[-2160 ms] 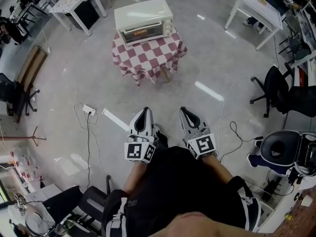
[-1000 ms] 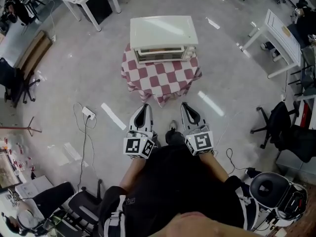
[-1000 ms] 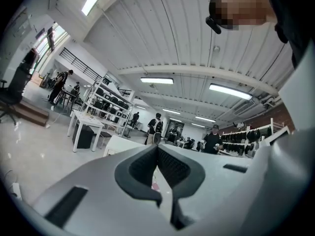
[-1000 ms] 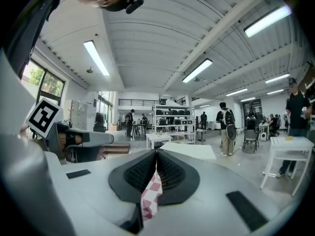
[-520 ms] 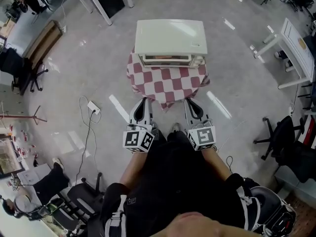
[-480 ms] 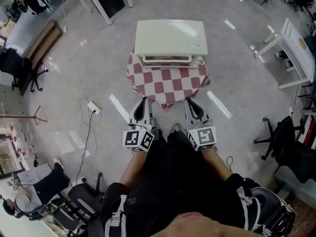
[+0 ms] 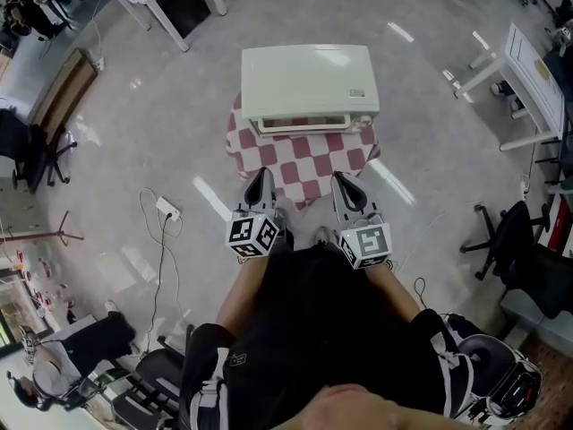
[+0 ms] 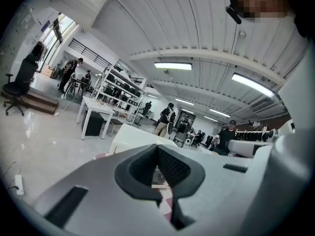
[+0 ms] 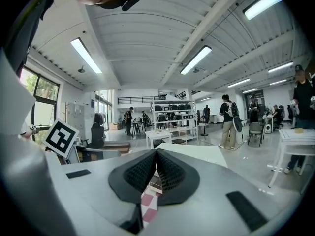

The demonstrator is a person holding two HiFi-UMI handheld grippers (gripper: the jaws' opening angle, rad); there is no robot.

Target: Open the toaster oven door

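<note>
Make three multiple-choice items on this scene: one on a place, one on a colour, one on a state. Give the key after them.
1. Where does the toaster oven stand?
A. On the cloth, straight ahead of the person
B. On the bare floor beside an office chair
C. On the white desk at the right

2. The cloth is checked in:
A. Blue and yellow
B. Red and white
C. Green and black

3. The left tool and the right tool are:
A. Both wide open
B. Left shut on the oven handle, right open
C. Both shut, holding nothing

Key:
1 A, since the head view shows the oven on the cloth just beyond both tools.
2 B, since red and white squares show below the oven.
3 C, since in each gripper view the jaws meet with nothing between them.
</note>
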